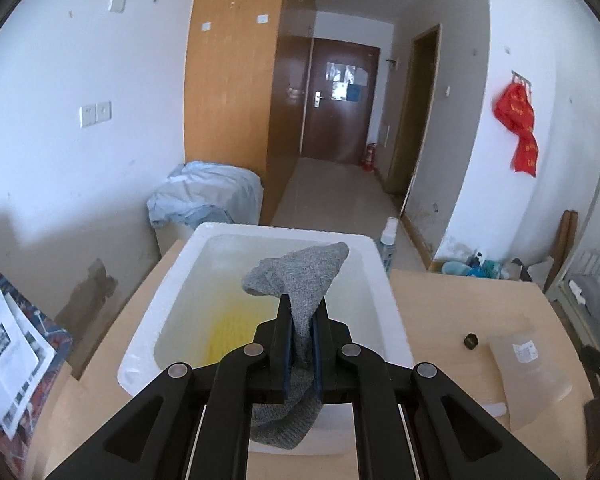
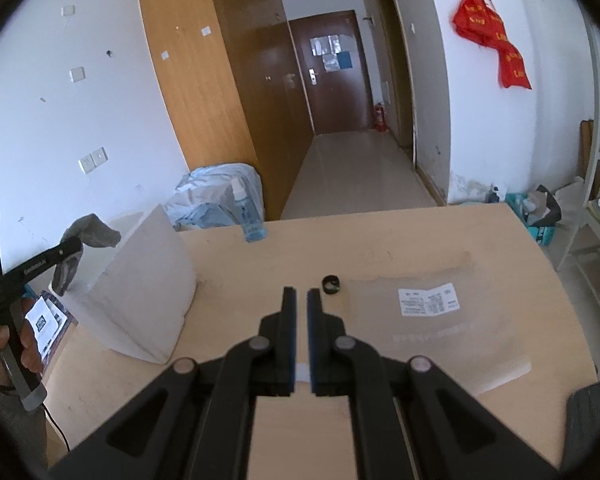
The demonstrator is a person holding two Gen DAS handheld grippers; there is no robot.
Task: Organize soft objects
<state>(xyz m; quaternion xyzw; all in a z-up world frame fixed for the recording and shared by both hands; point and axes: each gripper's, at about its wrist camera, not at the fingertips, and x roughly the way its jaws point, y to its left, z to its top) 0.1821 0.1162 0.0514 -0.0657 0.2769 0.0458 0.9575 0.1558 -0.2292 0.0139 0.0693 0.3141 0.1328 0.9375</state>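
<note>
A grey knitted sock [image 1: 300, 276] is pinched in my left gripper [image 1: 303, 304], which is shut on its middle. One end flops up over the fingertips and the other hangs below. The sock hangs above the open white foam box [image 1: 384, 280], whose bottom shows a yellow patch [image 1: 232, 328]. In the right wrist view the same sock [image 2: 94, 230] and left gripper [image 2: 74, 250] show at the far left, above the foam box [image 2: 148, 292]. My right gripper [image 2: 301, 294] is shut with nothing between its fingers, over the bare wooden table [image 2: 380, 240].
A clear plastic bag with a white label [image 2: 428, 300] lies flat on the table beside a small black cap [image 2: 331, 283]. A blue spray bottle [image 2: 249, 216] stands at the table's far edge. Papers [image 1: 8, 356] lie at the left. A person's hand [image 2: 24, 344] holds the left gripper's handle.
</note>
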